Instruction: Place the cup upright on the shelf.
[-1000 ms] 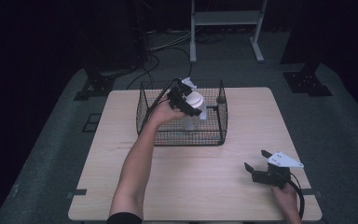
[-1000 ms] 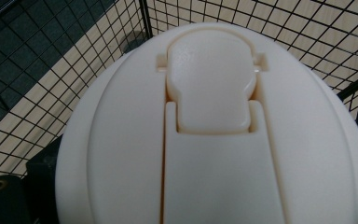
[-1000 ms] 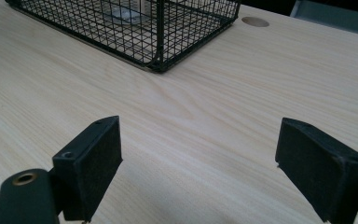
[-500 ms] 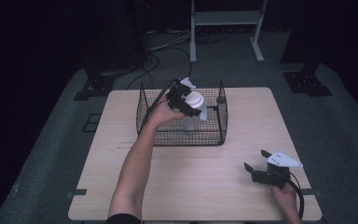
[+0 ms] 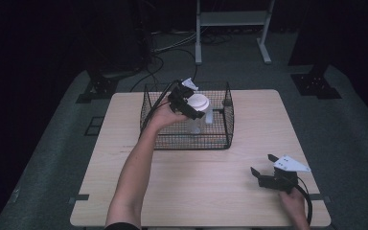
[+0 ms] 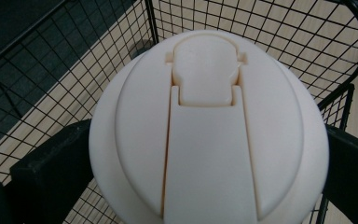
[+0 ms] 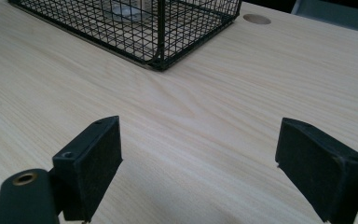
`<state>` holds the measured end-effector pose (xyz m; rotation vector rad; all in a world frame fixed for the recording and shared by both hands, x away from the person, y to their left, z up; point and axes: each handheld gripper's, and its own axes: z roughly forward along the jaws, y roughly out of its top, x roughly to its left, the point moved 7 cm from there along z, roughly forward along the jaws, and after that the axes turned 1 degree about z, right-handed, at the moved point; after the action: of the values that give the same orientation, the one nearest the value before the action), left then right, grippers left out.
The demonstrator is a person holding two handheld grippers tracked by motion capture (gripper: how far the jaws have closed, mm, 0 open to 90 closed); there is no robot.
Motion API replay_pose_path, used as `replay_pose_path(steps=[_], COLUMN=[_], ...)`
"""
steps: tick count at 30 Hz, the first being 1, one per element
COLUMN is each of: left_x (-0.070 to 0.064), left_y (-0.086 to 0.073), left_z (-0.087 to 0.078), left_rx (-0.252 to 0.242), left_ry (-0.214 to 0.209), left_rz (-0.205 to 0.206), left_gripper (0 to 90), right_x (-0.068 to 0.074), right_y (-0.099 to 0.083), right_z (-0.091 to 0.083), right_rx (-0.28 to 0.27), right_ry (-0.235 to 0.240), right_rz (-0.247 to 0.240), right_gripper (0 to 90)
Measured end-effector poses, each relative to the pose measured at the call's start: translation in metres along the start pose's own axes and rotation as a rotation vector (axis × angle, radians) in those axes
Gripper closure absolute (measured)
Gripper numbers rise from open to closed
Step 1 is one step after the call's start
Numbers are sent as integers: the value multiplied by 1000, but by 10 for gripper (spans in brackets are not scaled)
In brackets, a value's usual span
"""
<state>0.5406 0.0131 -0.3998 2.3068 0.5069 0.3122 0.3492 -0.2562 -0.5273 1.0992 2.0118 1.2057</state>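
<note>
The left gripper (image 5: 191, 108) is clamped on the white lid (image 5: 198, 101) of a clear cup (image 5: 195, 122); in the left gripper view both black jaws press against the sides of the lid (image 6: 209, 135), one at each edge. The lid is plain cream plastic with a flip tab across its middle, and no writing or brand can be read on it. The cup hangs inside the wire basket (image 5: 227, 117), above its floor, with a second clear container (image 5: 209, 115) just beside it. The basket stands on the far middle of the table (image 5: 124, 158).

The right gripper (image 5: 266, 168) rests on the near right part of the table, its jaws spread wide with bare wood between them, well apart from the basket (image 7: 158, 28).

Compared with the picture half a second ago, nothing has visibly shifted: the left gripper holds the cup at the same spot in the basket, and the right gripper lies where it was.
</note>
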Motion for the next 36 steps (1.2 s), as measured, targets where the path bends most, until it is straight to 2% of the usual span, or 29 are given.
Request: replay_pose_path(steps=[21, 29, 36], left_x=[-5, -1, 0], left_y=[-10, -13, -23], left_z=[-20, -28, -37], left_rx=[-25, -18, -20], left_ry=[-3, 15, 30], left_rz=[7, 7, -5], left_gripper=[0, 0, 0], right_x=[0, 0, 1], right_y=[0, 0, 0], right_z=[0, 0, 1], right_rx=[3, 7, 8], right_ry=[-4, -5, -8], right_rz=[-3, -6, -10], right_gripper=[135, 135, 135])
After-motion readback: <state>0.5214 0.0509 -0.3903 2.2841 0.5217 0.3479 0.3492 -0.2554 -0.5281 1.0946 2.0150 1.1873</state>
